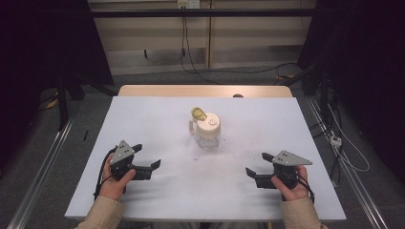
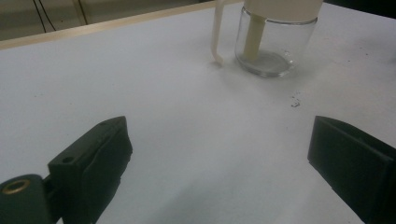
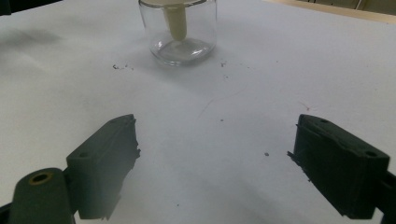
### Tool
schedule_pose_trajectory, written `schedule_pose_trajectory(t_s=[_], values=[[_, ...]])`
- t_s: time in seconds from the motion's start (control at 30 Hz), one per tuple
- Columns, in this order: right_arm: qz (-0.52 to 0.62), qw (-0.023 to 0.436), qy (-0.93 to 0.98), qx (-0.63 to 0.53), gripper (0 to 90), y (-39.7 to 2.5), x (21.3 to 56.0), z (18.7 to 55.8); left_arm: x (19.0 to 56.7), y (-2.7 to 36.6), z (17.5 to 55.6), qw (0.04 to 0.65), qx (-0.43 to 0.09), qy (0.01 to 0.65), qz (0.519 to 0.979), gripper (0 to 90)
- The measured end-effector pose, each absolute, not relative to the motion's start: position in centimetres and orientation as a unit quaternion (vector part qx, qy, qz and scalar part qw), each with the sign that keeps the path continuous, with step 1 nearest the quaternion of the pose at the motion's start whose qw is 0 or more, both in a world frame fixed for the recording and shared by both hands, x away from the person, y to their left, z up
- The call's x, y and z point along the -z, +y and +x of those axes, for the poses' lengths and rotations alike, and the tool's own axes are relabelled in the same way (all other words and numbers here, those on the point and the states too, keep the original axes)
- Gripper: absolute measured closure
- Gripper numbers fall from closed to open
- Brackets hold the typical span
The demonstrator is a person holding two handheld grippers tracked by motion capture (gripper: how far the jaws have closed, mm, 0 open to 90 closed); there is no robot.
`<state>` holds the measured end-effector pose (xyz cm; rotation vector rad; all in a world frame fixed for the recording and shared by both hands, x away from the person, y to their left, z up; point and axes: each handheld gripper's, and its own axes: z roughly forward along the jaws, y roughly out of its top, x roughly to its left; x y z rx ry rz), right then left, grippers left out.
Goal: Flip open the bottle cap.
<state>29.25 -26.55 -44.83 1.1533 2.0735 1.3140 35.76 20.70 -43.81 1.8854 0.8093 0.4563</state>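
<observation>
clear glass jar (image 1: 208, 138) with cream plastic lid is the item nearest both tools. near edge of white table (image 1: 200, 191): left gripper (image 1: 147, 156) held in left hand (image 1: 114, 183), jaws spread wide, nothing between them, resting low over the surface. right gripper (image 1: 257, 164) in right hand (image 1: 291, 186), jaws likewise wide apart and empty. farther out, mid-table, the jar stands upright, well apart from both grippers and between their lines of aim. cream handle (image 2: 216, 35) hangs down its side; cream tube (image 3: 176, 21) runs inside. yellowish flip cap (image 1: 198, 113) is raised at the lid's far edge. small dark specks (image 2: 295, 101) lie just beside the jar base.
</observation>
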Motion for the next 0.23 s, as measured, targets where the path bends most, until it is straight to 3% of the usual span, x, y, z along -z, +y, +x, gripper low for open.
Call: schedule_pose_trajectory(t_s=[0.23], values=[[0.413, 0.213, 0.750, -0.472, 13.0, -26.51, 44.86, 29.25, 43.82, 20.90, 35.69, 0.493, -0.190, 0.332, 0.782, 5.6]])
